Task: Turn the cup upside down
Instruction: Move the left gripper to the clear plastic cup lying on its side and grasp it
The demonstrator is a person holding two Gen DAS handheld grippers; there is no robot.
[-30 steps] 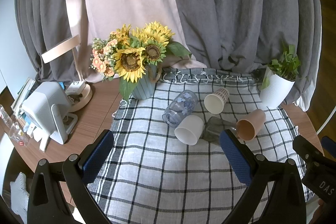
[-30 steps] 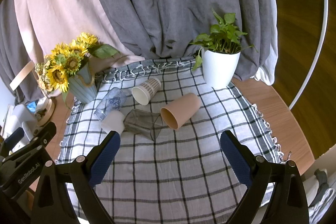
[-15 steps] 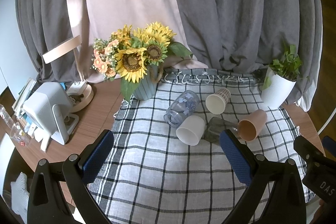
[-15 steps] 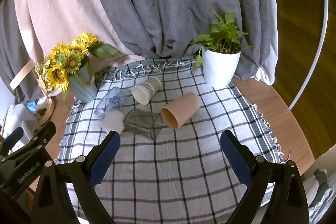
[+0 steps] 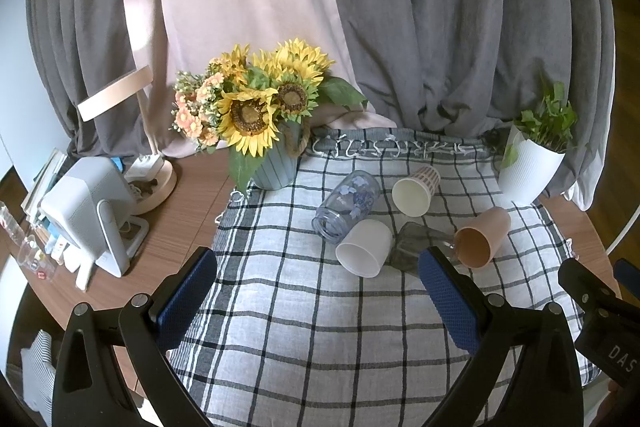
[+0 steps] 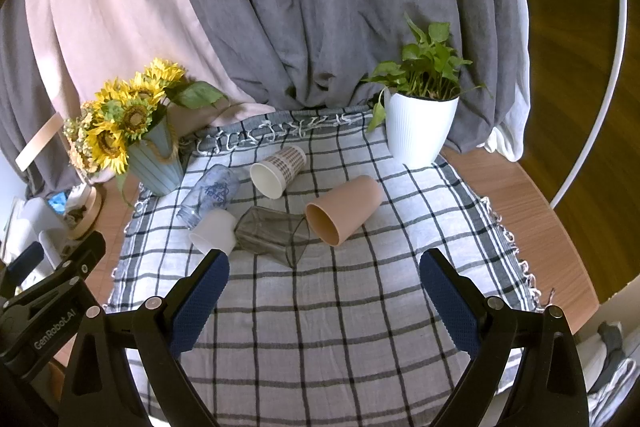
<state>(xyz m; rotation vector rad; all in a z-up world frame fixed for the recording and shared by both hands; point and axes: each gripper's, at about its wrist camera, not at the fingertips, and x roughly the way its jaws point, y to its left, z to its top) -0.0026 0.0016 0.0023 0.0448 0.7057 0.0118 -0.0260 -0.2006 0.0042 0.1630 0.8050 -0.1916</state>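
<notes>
Several cups lie on their sides on a checked cloth [image 5: 304, 311] [image 6: 320, 311]: a clear blue-printed glass [image 5: 347, 205] [image 6: 210, 193], a patterned paper cup [image 5: 416, 185] [image 6: 278, 173], a white cup [image 5: 365, 247] [image 6: 213, 231], a dark grey glass [image 5: 416, 247] [image 6: 272, 235] and a tan cup [image 5: 482, 241] [image 6: 344, 209]. My left gripper [image 5: 318, 287] is open and empty, short of the cups. My right gripper [image 6: 324, 289] is open and empty, just short of the grey glass.
A sunflower vase [image 5: 276, 163] [image 6: 154, 163] stands at the cloth's back left, a white plant pot [image 5: 528, 173] [image 6: 418, 131] at the back right. A lamp base [image 5: 154, 181] and a white device [image 5: 90, 207] stand on the wooden table at the left. Curtains hang behind.
Both views have shifted very slightly; the cups lie where they were. Both grippers stay open.
</notes>
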